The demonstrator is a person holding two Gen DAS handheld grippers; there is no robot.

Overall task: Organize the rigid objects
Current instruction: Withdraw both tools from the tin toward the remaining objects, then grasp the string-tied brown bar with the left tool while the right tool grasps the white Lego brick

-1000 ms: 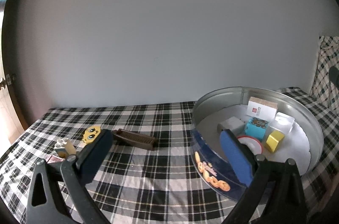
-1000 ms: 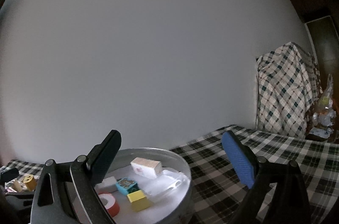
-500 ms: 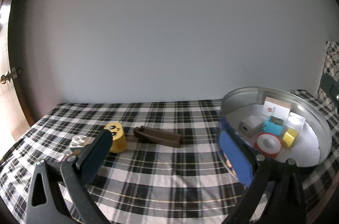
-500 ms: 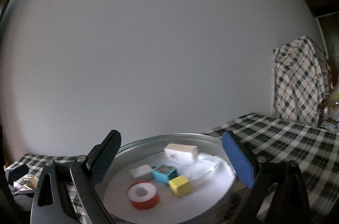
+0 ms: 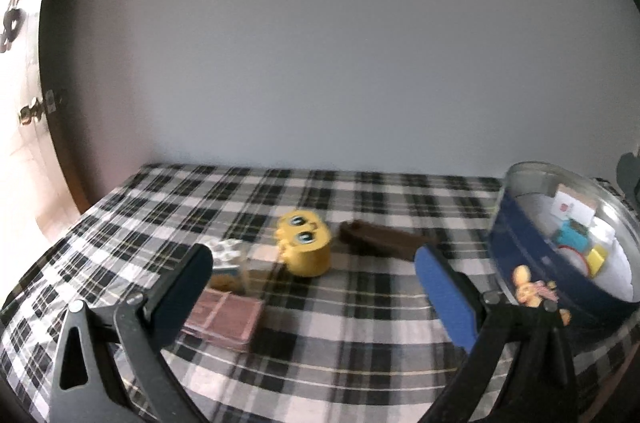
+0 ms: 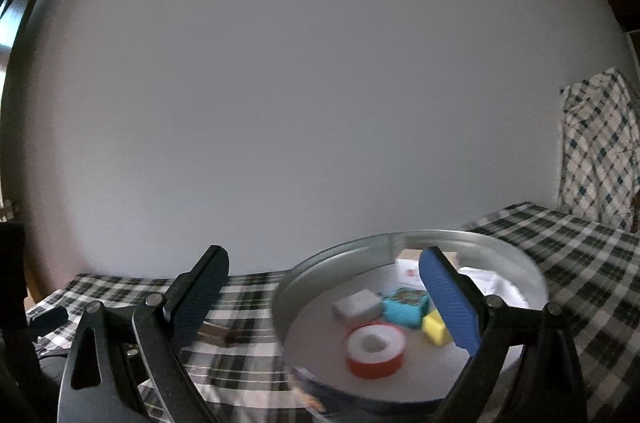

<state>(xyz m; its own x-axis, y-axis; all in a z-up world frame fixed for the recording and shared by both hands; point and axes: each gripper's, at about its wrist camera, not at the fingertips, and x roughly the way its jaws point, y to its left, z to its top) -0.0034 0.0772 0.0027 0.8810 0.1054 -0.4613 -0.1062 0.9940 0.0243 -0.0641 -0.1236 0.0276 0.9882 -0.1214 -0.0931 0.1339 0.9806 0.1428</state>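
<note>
Left gripper (image 5: 312, 273) is hovering with fingers spread wide, nothing between them. Ahead, between the fingers, a yellow toy with eyes (image 5: 306, 247) is sitting on the black-and-white checked cloth (image 5: 340, 351); a brown tray-like piece (image 5: 380, 243) is lying toward the right finger, a pinkish flat box (image 5: 224, 317) beside the left finger. Right gripper (image 6: 324, 297) is also gaping, empty. The round tin (image 6: 320, 275) is sitting behind its right finger, holding a red-and-white tape roll (image 6: 376, 347), a grey block (image 6: 358, 305) and small boxes. A plain grey wall (image 6: 304, 83) is backing the surface.

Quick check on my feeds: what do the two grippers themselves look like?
Both match: the left gripper and right gripper each have black triangular-cutout arms with silver rivets, one dark textured pad and one blue pad. No cables, markings or sleeves show.
</note>
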